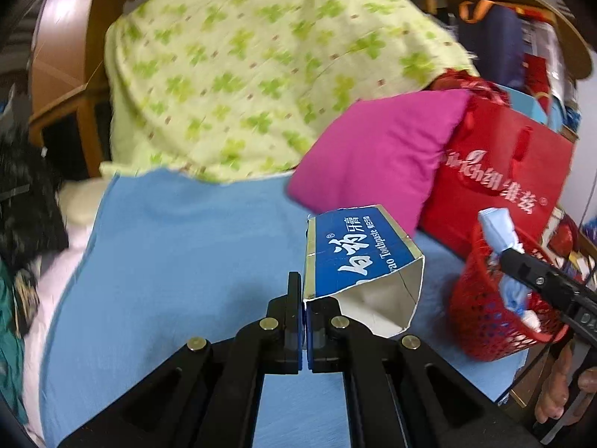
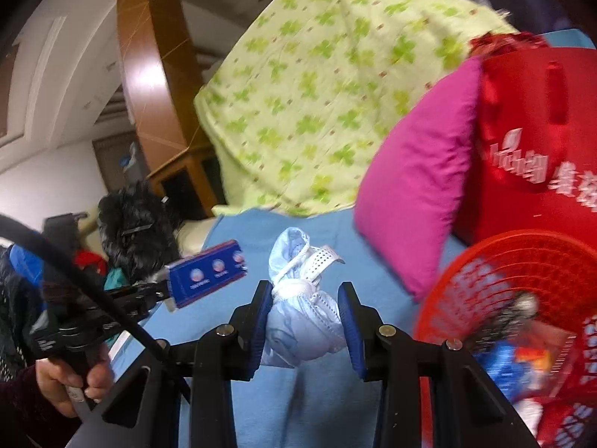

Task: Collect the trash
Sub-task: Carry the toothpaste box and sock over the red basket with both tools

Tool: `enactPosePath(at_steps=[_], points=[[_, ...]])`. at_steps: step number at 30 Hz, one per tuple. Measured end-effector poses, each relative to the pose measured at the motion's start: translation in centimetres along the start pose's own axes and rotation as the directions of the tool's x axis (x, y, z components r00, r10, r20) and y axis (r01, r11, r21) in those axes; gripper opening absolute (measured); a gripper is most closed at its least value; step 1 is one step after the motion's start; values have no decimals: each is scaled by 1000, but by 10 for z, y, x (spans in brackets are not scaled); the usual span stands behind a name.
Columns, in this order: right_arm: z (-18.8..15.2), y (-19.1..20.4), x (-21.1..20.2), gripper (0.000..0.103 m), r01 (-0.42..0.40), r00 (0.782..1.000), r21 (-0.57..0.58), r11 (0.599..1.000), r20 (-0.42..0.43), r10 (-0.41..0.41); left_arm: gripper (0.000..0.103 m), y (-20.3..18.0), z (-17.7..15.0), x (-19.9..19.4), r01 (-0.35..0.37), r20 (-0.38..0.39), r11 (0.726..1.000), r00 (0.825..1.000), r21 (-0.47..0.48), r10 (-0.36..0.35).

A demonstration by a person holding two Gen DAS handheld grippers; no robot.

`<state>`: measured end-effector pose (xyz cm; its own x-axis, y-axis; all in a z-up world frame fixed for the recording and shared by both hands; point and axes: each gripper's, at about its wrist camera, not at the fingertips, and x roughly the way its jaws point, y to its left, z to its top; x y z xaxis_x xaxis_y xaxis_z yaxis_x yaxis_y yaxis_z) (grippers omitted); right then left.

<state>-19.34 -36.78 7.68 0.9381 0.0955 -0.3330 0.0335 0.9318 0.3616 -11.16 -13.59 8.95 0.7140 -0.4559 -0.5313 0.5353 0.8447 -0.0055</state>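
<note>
My left gripper [image 1: 305,300] is shut on the edge of an empty blue toothpaste box [image 1: 358,257] and holds it above the blue sheet [image 1: 168,261]. The box also shows in the right wrist view [image 2: 207,274], at the left. My right gripper [image 2: 306,306] is shut on a crumpled light-blue face mask [image 2: 302,321], held above the sheet. In the left wrist view the mask [image 1: 500,227] is over the red mesh basket [image 1: 492,321]. The basket [image 2: 522,280] sits to the right of my right gripper and holds several pieces of trash.
A magenta pillow [image 1: 377,156] and a red shopping bag [image 1: 503,179] lie behind the basket. A green clover-print quilt [image 1: 261,74] is piled at the back. A black furry item [image 2: 138,231] and clothes lie at the left. A wooden headboard [image 2: 149,74] stands behind.
</note>
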Motion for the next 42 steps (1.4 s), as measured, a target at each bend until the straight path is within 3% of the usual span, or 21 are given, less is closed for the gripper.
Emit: enactPosePath(at_steps=[12,20,35,38,40,42], points=[[4,-76,-60,40,141,983,113,984,103,-153,2,-108,42,-18,72,96,983,991,169,-90],[7,-105,-88,40,135,974,204,970,152,-167,2,-159,48,-20,112,100,963,985,244,-140],[3,-153,-100,40,116,972,369,922,150,-183,2,-199,44,5,216,4,941,974,259,-225],[1,-161,-98,41,111,974,400,910,137,-179,3,-202,43,18,261,-40,938,965,228,-259],[1,-168,-96,41,113,976,421,900,122,-179,3,-202,41,30,315,-84,928,949,199,-305],[-1,-171,-94,53,122,976,435,892,113,-188,3,-202,39,43,333,-119,928,941,166,-316]])
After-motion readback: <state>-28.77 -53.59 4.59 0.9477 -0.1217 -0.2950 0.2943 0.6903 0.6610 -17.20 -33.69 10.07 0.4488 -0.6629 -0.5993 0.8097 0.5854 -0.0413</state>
